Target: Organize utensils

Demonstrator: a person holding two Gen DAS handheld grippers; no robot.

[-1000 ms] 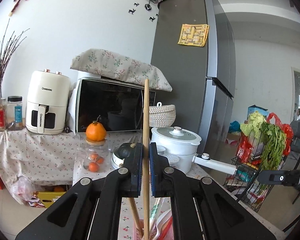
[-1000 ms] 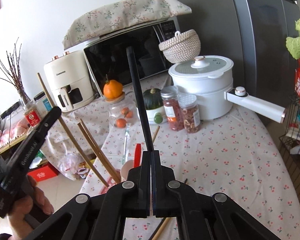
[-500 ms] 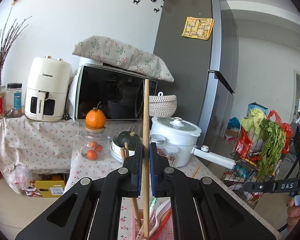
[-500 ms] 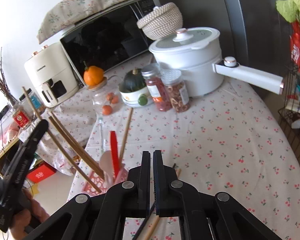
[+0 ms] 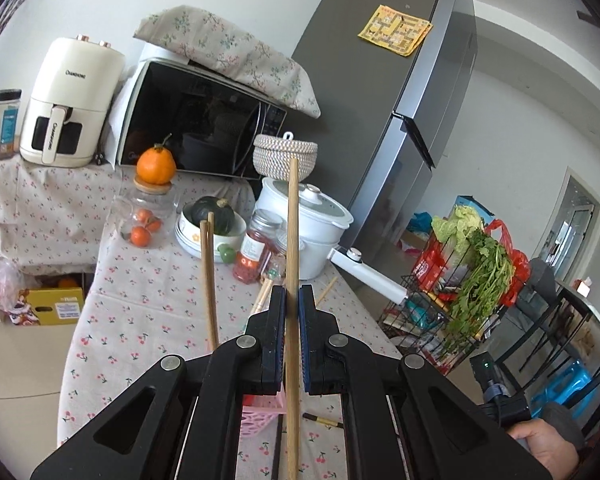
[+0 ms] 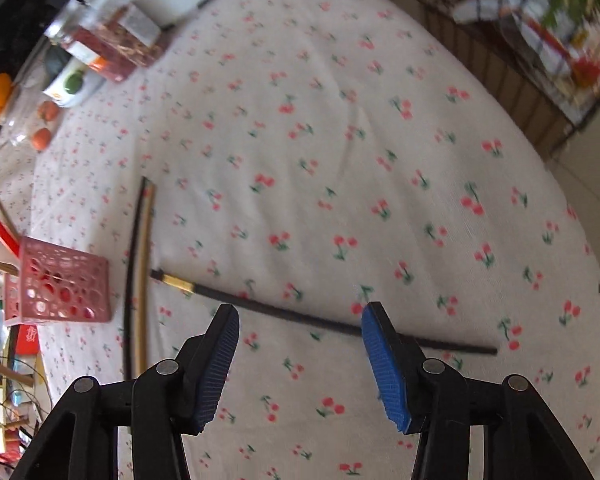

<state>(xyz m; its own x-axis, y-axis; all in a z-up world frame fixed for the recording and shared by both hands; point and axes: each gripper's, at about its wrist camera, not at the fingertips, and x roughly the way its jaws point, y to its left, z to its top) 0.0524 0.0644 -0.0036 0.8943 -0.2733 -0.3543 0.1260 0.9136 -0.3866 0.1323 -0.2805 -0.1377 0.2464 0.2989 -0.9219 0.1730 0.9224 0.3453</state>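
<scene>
My left gripper (image 5: 292, 300) is shut on a wooden chopstick (image 5: 293, 220) that stands upright between its pads. Below it sits the pink basket (image 5: 260, 420), with two more wooden chopsticks (image 5: 208, 272) leaning up out of it. My right gripper (image 6: 300, 308) points down at the tablecloth and its jaws are opening. A black chopstick with a gold band (image 6: 320, 320) lies flat on the cloth between the fingertips, untouched by the pads. A black and a wooden chopstick (image 6: 138, 280) lie side by side next to the pink basket (image 6: 58, 292).
At the back of the table stand a white pot with a long handle (image 5: 308, 220), spice jars (image 5: 256, 248), a bowl with a squash (image 5: 212, 220) and a glass jar with an orange on it (image 5: 148, 208). A wire rack of greens (image 5: 472, 280) is beside the table's right edge.
The right gripper swung down towards the cloth and its jaws parted; the black chopstick it held upright is gone from them. The left gripper tilted and rolled, still gripping its chopstick.
</scene>
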